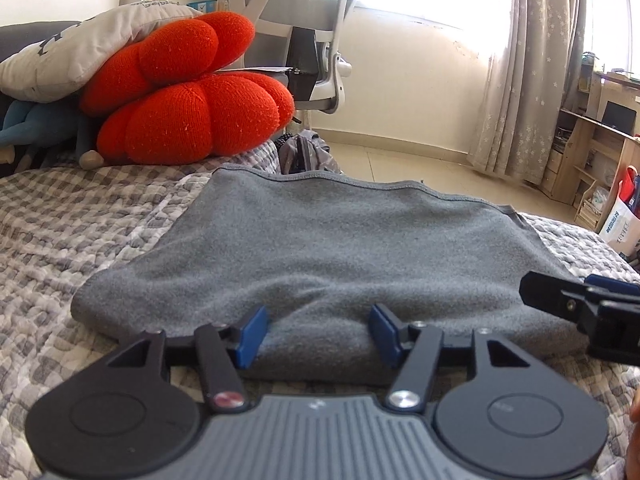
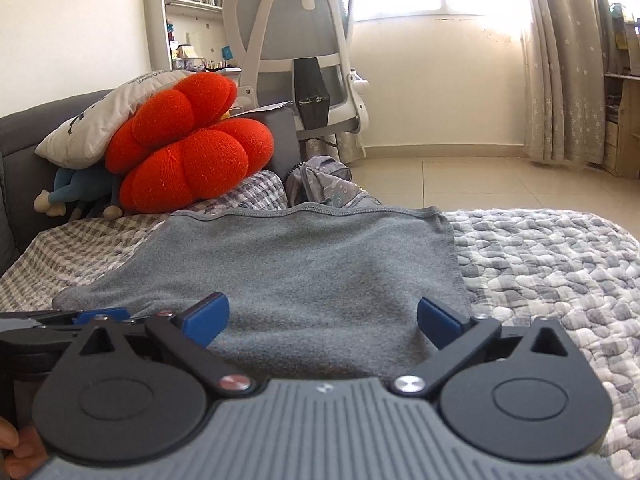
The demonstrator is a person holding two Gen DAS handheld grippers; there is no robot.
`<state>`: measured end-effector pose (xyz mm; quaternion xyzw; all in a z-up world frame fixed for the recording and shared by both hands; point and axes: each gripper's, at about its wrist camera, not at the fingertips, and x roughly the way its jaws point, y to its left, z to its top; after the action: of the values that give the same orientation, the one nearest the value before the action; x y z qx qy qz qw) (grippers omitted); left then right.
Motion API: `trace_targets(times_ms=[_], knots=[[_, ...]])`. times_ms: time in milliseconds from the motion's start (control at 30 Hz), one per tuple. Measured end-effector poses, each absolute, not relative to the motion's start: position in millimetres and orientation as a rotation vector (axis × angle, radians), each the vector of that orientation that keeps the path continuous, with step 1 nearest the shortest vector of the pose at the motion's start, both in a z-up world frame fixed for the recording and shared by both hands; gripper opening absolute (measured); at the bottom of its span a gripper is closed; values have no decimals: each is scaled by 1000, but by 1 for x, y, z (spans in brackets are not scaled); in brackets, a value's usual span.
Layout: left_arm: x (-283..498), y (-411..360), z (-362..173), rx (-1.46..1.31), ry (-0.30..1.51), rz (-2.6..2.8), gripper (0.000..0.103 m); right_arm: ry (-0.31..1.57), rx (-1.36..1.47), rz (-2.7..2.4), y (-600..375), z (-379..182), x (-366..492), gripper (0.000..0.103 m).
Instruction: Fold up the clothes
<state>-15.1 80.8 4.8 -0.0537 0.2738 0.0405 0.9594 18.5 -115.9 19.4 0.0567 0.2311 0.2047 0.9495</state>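
A grey fleece garment [image 1: 320, 232] lies folded into a rectangle on the checked quilt [image 1: 80, 216], its stitched hem on the far side. My left gripper [image 1: 318, 320] rests at the garment's near folded edge. A soft ridge of the cloth stands between its blue pads [image 1: 252, 336], which are spread and do not squeeze it. My right gripper [image 2: 322, 304] is over the near right part of the same garment [image 2: 320, 264], jaws wide apart with only flat cloth beneath. Each gripper shows at the edge of the other's view: the right gripper [image 1: 580, 304] and the left gripper [image 2: 100, 316].
A red knitted cushion [image 1: 188, 96], a white pillow [image 1: 72, 48] and a blue plush toy [image 1: 36, 128] are piled at the far left of the bed. Beyond the bed stand a grey backpack [image 2: 324, 188] and a white office chair [image 2: 300, 60]. Curtains [image 1: 528, 80] and wooden shelves [image 1: 592, 152] are at the right.
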Motion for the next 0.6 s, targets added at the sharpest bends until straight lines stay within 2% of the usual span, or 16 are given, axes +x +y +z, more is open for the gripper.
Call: trace_targets(times_ms=[67,200,600], knots=[[-15,82,5,-115,555,82,61,483,105,430,-112,18,13,97],[-16,83,5,-123,554,83,62,553,120,391,-112,14,20,95],[-16,84,6,-130,555,89,65,578,36,344,-99,12,22,97]])
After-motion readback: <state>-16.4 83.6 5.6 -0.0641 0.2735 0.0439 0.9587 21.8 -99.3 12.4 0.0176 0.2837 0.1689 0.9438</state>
